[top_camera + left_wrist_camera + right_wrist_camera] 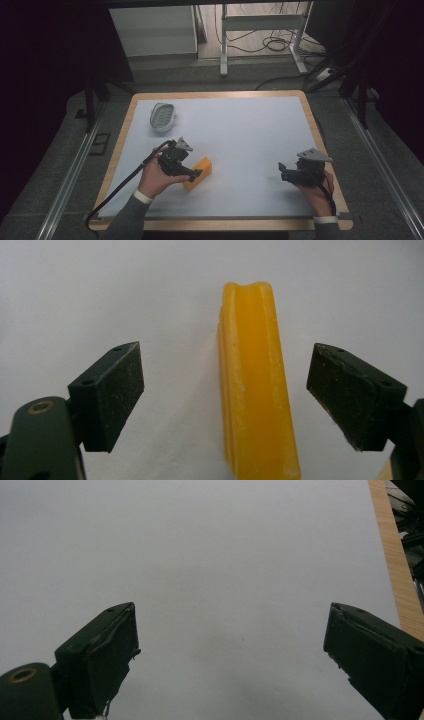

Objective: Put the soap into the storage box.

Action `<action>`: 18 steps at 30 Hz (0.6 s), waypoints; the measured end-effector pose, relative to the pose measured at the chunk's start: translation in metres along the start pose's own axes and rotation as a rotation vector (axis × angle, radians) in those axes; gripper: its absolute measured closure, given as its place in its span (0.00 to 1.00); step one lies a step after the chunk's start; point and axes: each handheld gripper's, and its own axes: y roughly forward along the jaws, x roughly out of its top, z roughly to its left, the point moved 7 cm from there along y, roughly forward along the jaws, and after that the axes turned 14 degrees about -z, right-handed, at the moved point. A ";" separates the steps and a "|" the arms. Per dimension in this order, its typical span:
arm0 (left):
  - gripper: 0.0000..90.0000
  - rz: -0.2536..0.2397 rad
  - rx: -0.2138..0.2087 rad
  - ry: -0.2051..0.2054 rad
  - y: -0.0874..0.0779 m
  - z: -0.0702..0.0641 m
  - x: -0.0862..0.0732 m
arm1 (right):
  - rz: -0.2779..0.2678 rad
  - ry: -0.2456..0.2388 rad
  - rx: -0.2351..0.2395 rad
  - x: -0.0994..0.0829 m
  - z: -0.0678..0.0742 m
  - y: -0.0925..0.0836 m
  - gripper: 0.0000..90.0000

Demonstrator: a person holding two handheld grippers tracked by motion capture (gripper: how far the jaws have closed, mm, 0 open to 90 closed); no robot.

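Both my hands come in over the table's [220, 102] near edge. Left tongs [225, 395] gape around the yellow bar [255, 385], touching nothing; right tongs [230, 655] gape over bare sheet. Soap dish [162, 117] sits far-left.

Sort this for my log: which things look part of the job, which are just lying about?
In play, judging by position:
- yellow bar, between the open jaws
- left gripper

Apparently idle:
- soap dish, apart at far left
- right gripper, open over bare white table

Block [199, 173] lies on table [250, 135]; dish [162, 117] behind-left, apparently.
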 end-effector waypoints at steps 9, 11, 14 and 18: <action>0.24 0.040 -0.005 0.003 0.022 -0.009 -0.004 | 0.010 -0.003 0.005 -0.003 0.002 0.002 0.08; 0.25 0.050 -0.003 0.003 0.026 -0.010 -0.006 | 0.010 -0.004 0.004 -0.003 0.002 0.002 0.08; 0.27 0.078 0.013 0.014 0.030 -0.011 -0.011 | 0.009 -0.007 -0.001 -0.002 0.001 0.002 0.08; 0.34 0.067 0.015 0.007 0.031 -0.012 -0.013 | 0.012 -0.014 -0.005 -0.003 0.001 0.003 0.08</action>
